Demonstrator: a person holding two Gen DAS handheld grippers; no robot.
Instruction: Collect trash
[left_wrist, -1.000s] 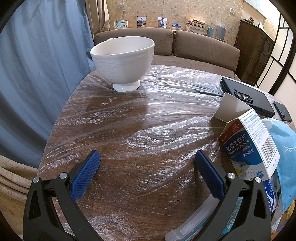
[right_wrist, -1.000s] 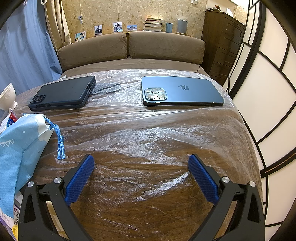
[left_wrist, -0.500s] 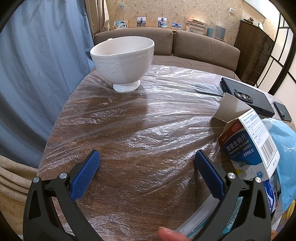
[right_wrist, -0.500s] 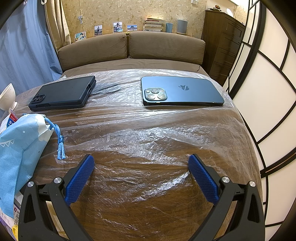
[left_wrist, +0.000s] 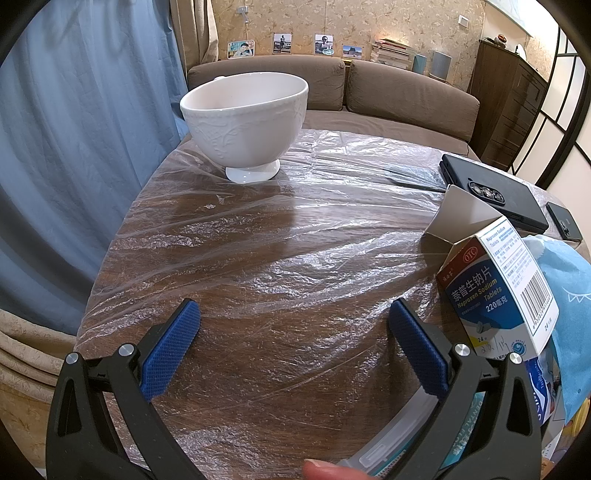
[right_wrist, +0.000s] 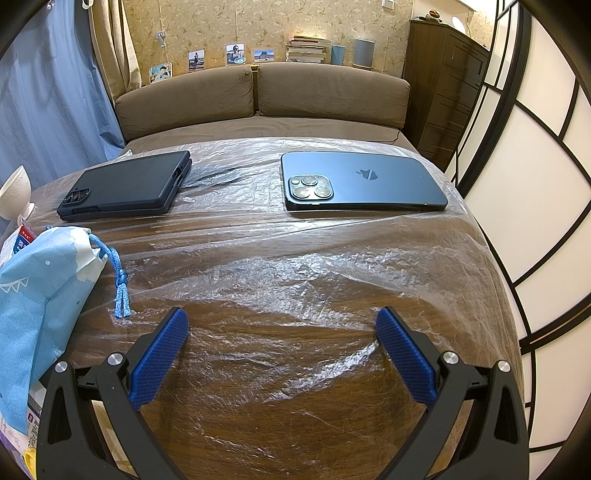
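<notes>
Both my left gripper (left_wrist: 291, 325) and right gripper (right_wrist: 280, 332) gape wide, empty; the medicine box (left_wrist: 498, 288), light crushable card, I judge best pinched across its flat faces.

The left gripper (left_wrist: 293, 325) is held low and level, its two black arms spread wide and the blue ribbed pads (left_wrist: 170, 350) facing each other across an empty gap. A fingertip (left_wrist: 325, 470) of the person shows at the bottom edge of the left wrist view, just below the gripper's right arm. The right gripper (right_wrist: 282, 334) sits in the same pose, jaws wide apart with nothing between them, its blue pads (right_wrist: 406, 358) angled inward.
</notes>
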